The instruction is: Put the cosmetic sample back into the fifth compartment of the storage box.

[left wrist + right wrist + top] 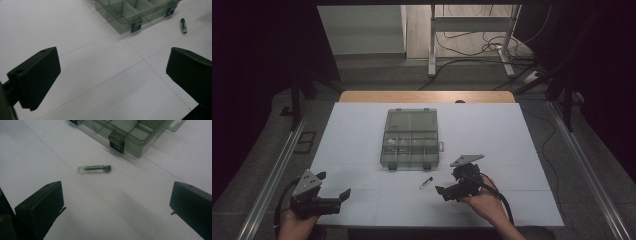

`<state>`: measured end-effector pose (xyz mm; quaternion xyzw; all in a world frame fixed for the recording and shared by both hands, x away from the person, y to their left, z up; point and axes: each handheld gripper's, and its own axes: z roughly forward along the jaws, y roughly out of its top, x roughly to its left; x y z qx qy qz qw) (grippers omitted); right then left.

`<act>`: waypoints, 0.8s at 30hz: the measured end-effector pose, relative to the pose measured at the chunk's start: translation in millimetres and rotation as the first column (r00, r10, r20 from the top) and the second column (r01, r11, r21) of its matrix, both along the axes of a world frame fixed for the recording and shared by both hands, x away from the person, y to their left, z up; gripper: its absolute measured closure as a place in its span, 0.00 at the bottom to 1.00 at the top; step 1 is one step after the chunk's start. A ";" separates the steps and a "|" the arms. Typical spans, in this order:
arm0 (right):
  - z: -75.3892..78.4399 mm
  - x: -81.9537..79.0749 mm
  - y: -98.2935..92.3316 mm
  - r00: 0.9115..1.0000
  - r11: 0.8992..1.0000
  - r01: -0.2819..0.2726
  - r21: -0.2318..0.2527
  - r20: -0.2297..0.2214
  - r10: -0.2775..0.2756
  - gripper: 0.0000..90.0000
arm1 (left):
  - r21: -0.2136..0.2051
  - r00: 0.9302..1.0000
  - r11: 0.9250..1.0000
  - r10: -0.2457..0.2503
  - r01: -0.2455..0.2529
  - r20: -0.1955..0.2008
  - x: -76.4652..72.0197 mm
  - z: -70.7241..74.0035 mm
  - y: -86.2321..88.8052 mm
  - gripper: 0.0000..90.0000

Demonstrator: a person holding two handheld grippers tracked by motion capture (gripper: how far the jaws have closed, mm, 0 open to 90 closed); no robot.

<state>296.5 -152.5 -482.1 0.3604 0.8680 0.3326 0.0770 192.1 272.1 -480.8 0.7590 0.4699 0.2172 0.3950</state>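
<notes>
Centrally, a small clear vial (pixel 426 182) with a black cap lies flat on the white surface (pixel 362 130), just near of the grey compartment box (pixel 411 139). Right claw (pixel 449 186) gapes beside it, tilted leftward; left claw (pixel 333 188), also open, rests well apart at near left.

White table (pixel 362 130) — cabled floor (pixel 472 47) beyond
</notes>
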 end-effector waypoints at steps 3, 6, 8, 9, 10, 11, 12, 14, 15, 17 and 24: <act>-2.7 1.1 6.7 1.000 1.000 -0.004 -0.005 0.001 0.004 0.00 | -0.001 1.000 1.000 0.000 0.000 0.001 0.0 0.0 0.1 0.00; -5.2 1.7 13.5 1.000 1.000 -0.001 -0.012 0.000 0.001 0.00 | 0.000 1.000 1.000 -0.003 0.003 0.000 0.0 0.0 -0.2 0.00; -6.7 1.6 18.1 1.000 1.000 0.004 -0.014 0.004 -0.004 0.00 | 0.001 1.000 1.000 -0.004 0.004 0.001 0.0 0.0 -0.3 0.00; -7.2 1.6 20.8 1.000 1.000 0.006 -0.019 0.006 -0.006 0.00 | 0.001 1.000 1.000 -0.005 0.005 0.001 0.0 0.0 -0.3 0.00; -7.8 1.8 23.0 1.000 1.000 0.005 -0.021 0.008 -0.005 0.00 | 0.000 1.000 1.000 -0.005 0.005 0.001 0.1 0.0 -0.2 0.00; -8.3 2.1 25.3 1.000 1.000 0.003 -0.027 0.006 -0.003 0.00 | 0.000 1.000 1.000 -0.006 0.006 0.001 0.1 0.0 -0.2 0.00; -9.1 2.5 27.0 1.000 1.000 0.001 -0.029 0.005 -0.001 0.00 | 0.001 1.000 1.000 -0.006 0.006 0.001 0.1 0.0 -0.3 0.00; -12.2 4.0 33.9 1.000 0.999 0.000 -0.034 -0.007 0.000 0.00 | 0.001 1.000 1.000 -0.007 0.007 0.002 0.1 0.0 -0.4 0.00; -12.2 4.0 33.9 1.000 0.999 0.000 -0.034 -0.007 0.000 0.00 | 0.003 1.000 1.000 -0.007 0.007 0.003 0.1 0.1 -0.4 0.00; -14.6 5.1 38.5 1.000 0.999 -0.001 -0.040 -0.015 0.000 0.02 | 0.002 1.000 1.000 -0.008 0.008 0.003 0.1 0.0 -0.3 0.00; -21.7 11.6 50.3 1.000 0.999 0.008 -0.040 -0.007 -0.009 0.10 | -0.005 1.000 1.000 -0.008 0.008 0.001 0.3 0.1 0.5 0.00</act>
